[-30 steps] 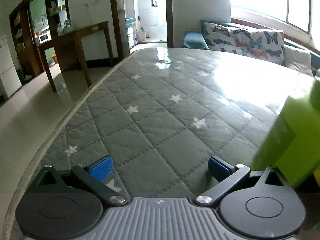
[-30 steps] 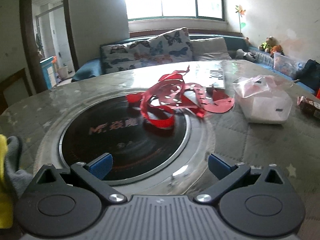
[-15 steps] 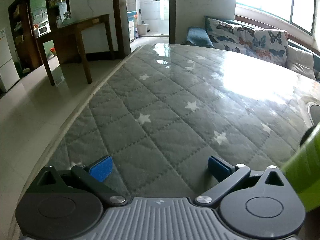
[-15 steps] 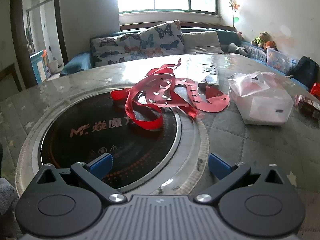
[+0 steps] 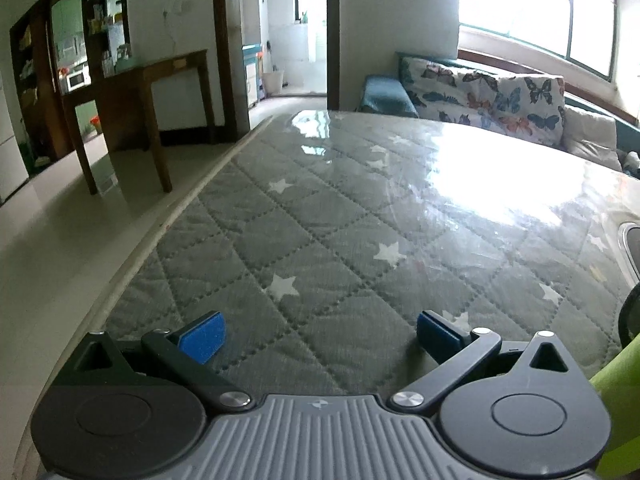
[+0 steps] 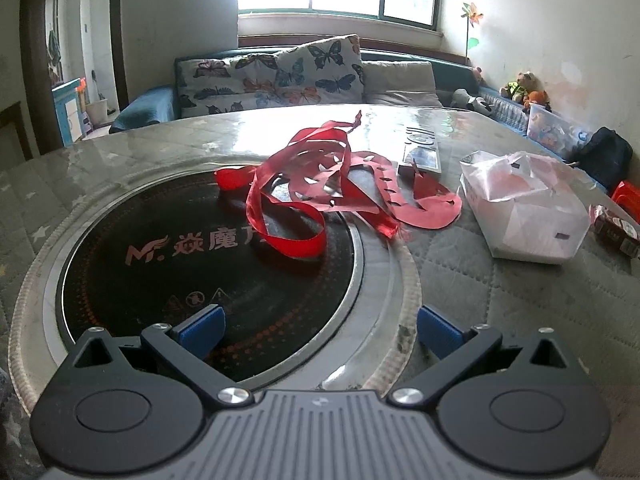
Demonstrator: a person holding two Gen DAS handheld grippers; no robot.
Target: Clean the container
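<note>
Near the table edge (image 5: 172, 216), both hand-held grippers (image 5: 318, 334) (image 6: 318, 330) gape wide over bare cloth

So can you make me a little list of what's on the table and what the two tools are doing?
left tool: open, empty, over bare quilted star cover
right tool: open, empty, at near edge of black round cooktop
red ribbon: tangled, partly on cooktop
white plastic bag: right of ribbon
remote: behind ribbon
green thing: at left view's right edge, unclear
</note>
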